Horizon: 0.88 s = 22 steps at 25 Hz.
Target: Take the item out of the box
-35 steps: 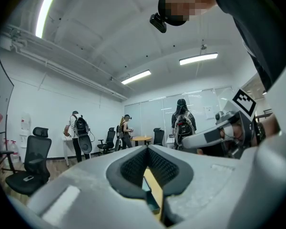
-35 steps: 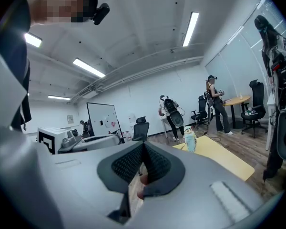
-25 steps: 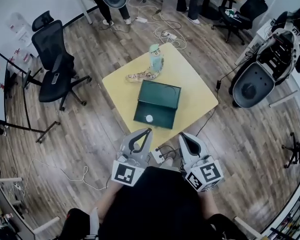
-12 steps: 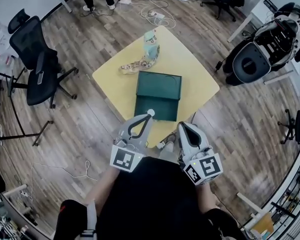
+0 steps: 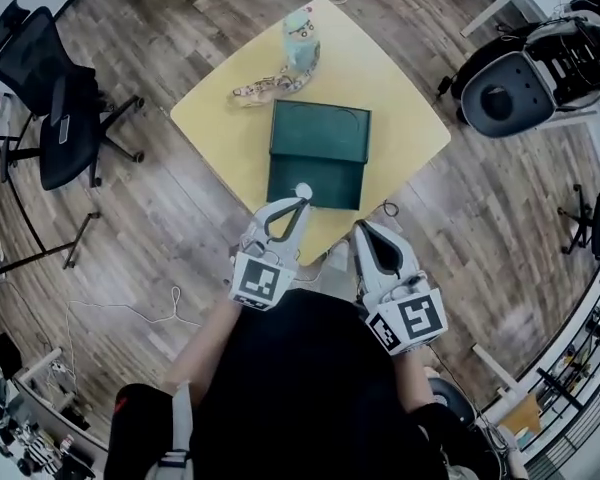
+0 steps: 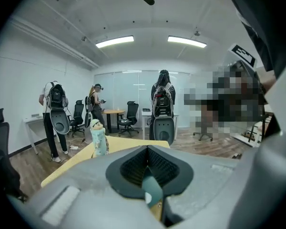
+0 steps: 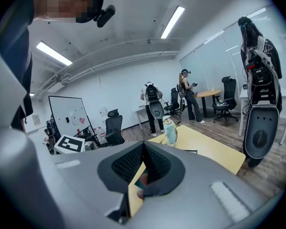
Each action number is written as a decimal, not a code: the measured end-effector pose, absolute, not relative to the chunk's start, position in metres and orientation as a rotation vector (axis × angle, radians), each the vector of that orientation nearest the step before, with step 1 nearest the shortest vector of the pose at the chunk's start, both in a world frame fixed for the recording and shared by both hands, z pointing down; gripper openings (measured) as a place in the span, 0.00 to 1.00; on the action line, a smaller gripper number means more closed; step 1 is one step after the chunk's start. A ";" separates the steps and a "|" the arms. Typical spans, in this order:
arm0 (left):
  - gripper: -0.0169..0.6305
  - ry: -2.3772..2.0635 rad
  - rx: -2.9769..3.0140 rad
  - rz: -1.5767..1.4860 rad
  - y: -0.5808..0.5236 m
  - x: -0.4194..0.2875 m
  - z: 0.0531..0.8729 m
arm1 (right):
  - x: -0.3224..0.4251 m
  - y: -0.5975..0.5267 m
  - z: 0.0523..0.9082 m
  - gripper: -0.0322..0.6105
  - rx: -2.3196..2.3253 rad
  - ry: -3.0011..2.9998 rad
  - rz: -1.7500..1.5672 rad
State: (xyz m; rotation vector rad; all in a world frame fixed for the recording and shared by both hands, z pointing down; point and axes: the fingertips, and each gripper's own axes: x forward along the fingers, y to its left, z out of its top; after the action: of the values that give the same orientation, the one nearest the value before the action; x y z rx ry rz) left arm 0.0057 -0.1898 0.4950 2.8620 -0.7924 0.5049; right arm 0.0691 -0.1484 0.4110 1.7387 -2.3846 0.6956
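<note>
A: Where is the item?

B: Not visible. The green box (image 5: pixel 318 146) lies closed at the middle of the yellow table (image 5: pixel 400 118), so whatever it holds is hidden. Its weight, stiffness and fragility cannot be judged yet.

A: And the box itself?

B: Flat, dark green, square-edged. It looks like rigid card, likely light, and so apt to slide on the smooth top if only one side is lifted. A small white knob (image 5: pixel 303 190) sits at its 6 o'clock edge. That looks like the place to take hold, with the far half pinned down.

A: Grippers?

B: The left gripper (image 5: pixel 301 202) has its jaws pressed together with nothing between them, and its tip is just at the knob. Contact cannot be told from above. The right gripper (image 5: pixel 364 228) is also closed and empty, at the box's 5 o'clock, off the table's near edge.

A: Anything else unclear?

B: How the lid hinges is hard to read. A seam crosses the top, but which part folds is uncertain. A figure-shaped bottle (image 5: pixel 300 34) stands at the box's 12 o'clock and a patterned strip (image 5: pixel 263 89) lies at 11 o'clock. What the strip is cannot be made out.
</note>
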 end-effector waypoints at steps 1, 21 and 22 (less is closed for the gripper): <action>0.03 -0.785 2.857 0.522 -0.192 0.006 0.500 | 0.069 -0.149 0.413 0.05 1.733 -2.376 0.706; 0.31 -0.519 2.647 1.053 -0.191 0.019 0.655 | 0.093 -0.163 0.483 0.05 1.737 -2.236 0.888; 0.32 -0.519 2.623 1.069 -0.191 0.017 0.660 | 0.094 -0.165 0.485 0.05 1.740 -2.230 0.896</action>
State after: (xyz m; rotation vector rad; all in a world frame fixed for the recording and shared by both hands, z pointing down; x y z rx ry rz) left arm 0.0174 -0.1909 0.6599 2.6229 -0.5192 1.0693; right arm 0.0939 -0.1647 0.4846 1.7404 -2.2296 0.8964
